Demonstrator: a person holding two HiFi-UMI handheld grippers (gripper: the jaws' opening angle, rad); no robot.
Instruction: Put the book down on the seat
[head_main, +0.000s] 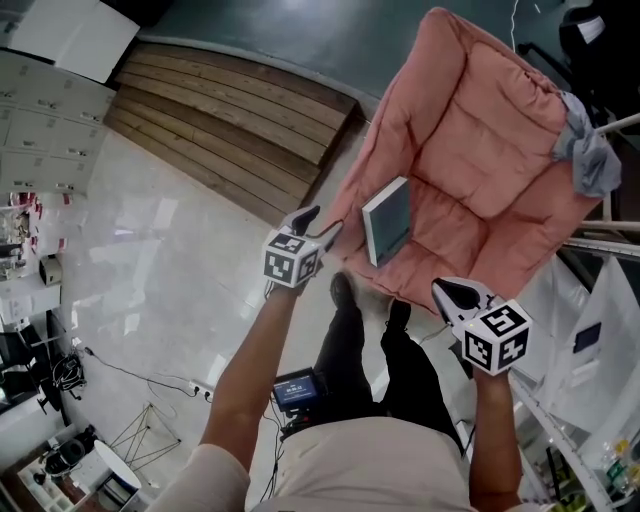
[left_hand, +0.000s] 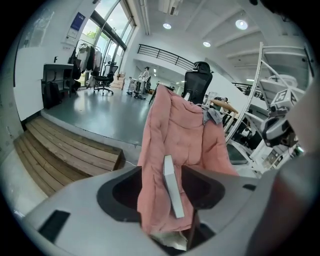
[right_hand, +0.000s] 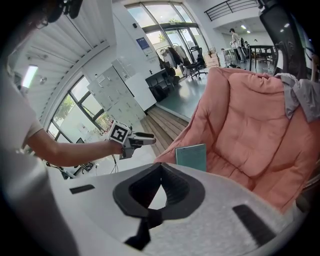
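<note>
Since the left tongs (head_main: 323, 220) stand apart with nothing between them, and the right tongs (head_main: 447, 292) are pressed together on nothing, neither has a hold on the book (head_main: 387, 220). It sits at the middle of the head view, just right of the left tongs and clear of them. It rests on the front part of the seat of the pink chair (head_main: 480, 130); whether it lies flat or leans, I cannot tell. A grey cloth (head_main: 588, 155) hangs over the chair's back at the upper right. The putting-down looks done, and at most what is left is drawing both tongs away.
</note>
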